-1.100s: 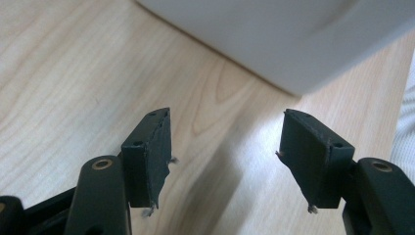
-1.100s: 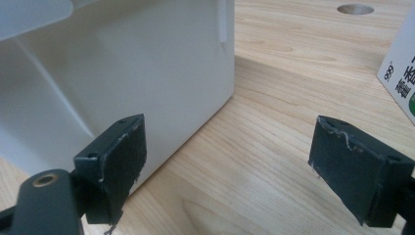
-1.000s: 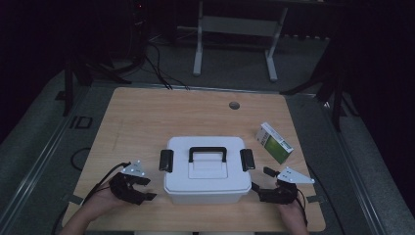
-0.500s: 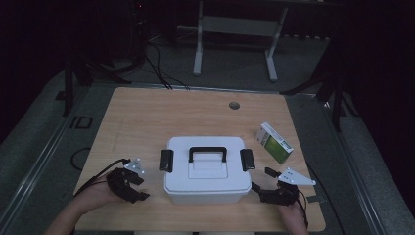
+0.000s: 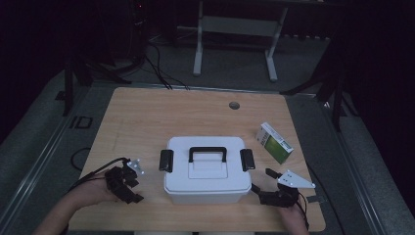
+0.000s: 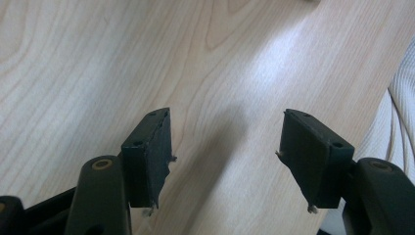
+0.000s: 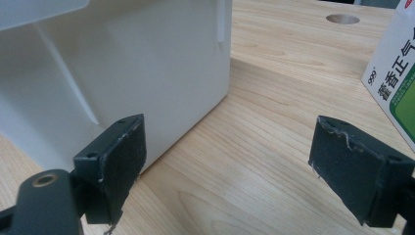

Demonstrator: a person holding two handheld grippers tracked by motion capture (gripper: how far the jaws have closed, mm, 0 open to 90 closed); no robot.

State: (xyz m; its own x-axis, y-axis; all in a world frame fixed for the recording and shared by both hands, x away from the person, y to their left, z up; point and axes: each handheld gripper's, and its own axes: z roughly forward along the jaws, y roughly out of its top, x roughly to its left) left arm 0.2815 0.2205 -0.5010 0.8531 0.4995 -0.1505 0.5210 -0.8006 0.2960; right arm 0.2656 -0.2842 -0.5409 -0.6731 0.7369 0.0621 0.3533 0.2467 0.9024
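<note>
Dark floor and metal stand legs lie beyond the wooden table [image 5: 147, 117], and on it a white box [image 5: 205, 183] with a black handle and a black clasp at each end stands near the person's edge, lid shut.

To the left of the box, the left gripper [image 5: 131, 180] sits low over the wood, well apart from the box. Its jaws stand partly open with only bare wood between them, gripping nothing; in the left gripper view the pads [image 6: 151, 152] hover over the grain, and a white ribbed sleeve [image 6: 399, 127] shows at the right edge. The left hand [image 5: 90, 191] lies behind it, forearm coming in from the near left corner.

Just to the right of the box, the right gripper [image 5: 262, 188] points toward the box's near right corner. Its jaws are wide open and hold nothing; one pad [image 7: 120, 156] lies just beside the box wall [image 7: 147, 73], though contact cannot be told. A green and white carton [image 5: 275, 142] lies beyond the box's right end.
</note>
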